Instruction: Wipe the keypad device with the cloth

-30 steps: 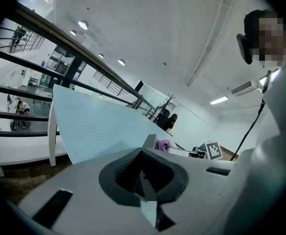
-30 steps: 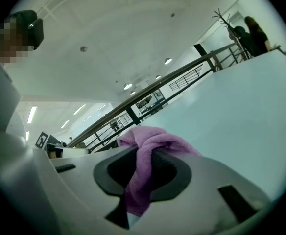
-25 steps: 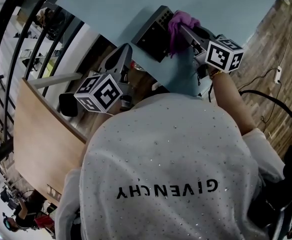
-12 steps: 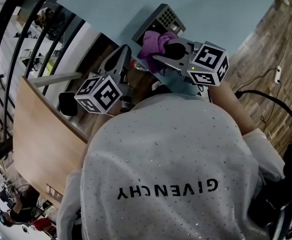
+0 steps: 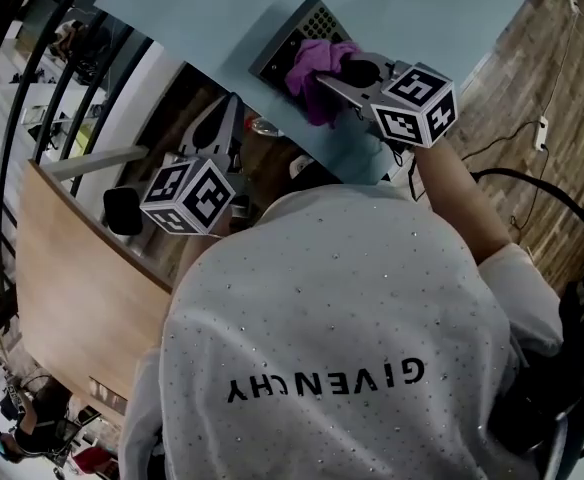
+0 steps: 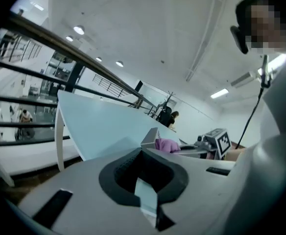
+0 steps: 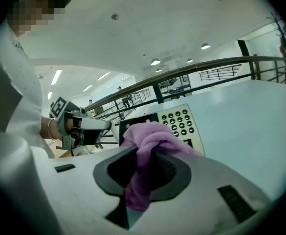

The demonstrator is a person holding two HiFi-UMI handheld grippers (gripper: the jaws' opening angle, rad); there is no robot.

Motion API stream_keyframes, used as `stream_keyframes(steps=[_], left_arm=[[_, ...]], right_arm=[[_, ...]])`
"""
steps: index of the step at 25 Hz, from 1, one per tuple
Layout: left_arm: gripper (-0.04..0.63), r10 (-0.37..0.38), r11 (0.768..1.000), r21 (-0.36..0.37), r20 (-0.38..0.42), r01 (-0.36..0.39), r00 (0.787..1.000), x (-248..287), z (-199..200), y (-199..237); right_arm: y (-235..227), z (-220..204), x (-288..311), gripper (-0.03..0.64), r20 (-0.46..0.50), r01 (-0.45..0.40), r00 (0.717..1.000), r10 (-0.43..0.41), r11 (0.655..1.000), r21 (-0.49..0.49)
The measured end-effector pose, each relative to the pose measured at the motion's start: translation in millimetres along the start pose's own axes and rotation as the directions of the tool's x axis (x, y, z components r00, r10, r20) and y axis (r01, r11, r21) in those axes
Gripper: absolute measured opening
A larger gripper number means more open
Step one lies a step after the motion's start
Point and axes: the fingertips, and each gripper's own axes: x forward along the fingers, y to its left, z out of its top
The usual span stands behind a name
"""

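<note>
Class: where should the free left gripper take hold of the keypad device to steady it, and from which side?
Probably the keypad device by its bare end nearest the table edge, coming from that edge with jaws across the low casing. That end faces the left gripper, while the cloth in the right gripper covers the middle.

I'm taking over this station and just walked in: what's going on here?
A person works with a gripper in each hand. The right gripper is shut on a purple cloth, held against the keypad device lying on the pale blue table. The left gripper hangs off the table's edge, jaws together, holding nothing.
</note>
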Motion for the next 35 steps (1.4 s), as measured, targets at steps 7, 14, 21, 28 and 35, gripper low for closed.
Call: stream_keyframes(steps=[7,14,21,28,35], left_arm=[[0.000,0.012,1.000,0.006,0.003,-0.012,1.000,-6,-13,0],[0.000,0.077,0.994,-0.084,0.018,-0.075,0.997,-19,-29,2],[0.000,0.141,0.980,-0.148,0.044,-0.134,0.989,-31,-46,-9],[0.000,0.233,0.950,-0.231,0.084,-0.208,0.969,-42,-54,-20],[0.000,0.302,0.924,-0.308,0.218,-0.229,0.928,-45,-41,-46]], right_arm=[[-36,-4,-16,0.067,-0.031,0.084,0.996,-0.084,0.996,-0.011],[-67,-8,-31,0.067,-0.011,0.094,0.996,-0.094,0.993,0.069],[-82,-13,-30,0.064,0.014,0.080,0.996,-0.084,0.980,0.181],[-98,-21,-29,0.063,-0.046,0.090,0.996,-0.082,0.971,0.223],[-57,0,-36,0.060,-0.045,-0.113,0.992,0.117,0.990,0.083]])
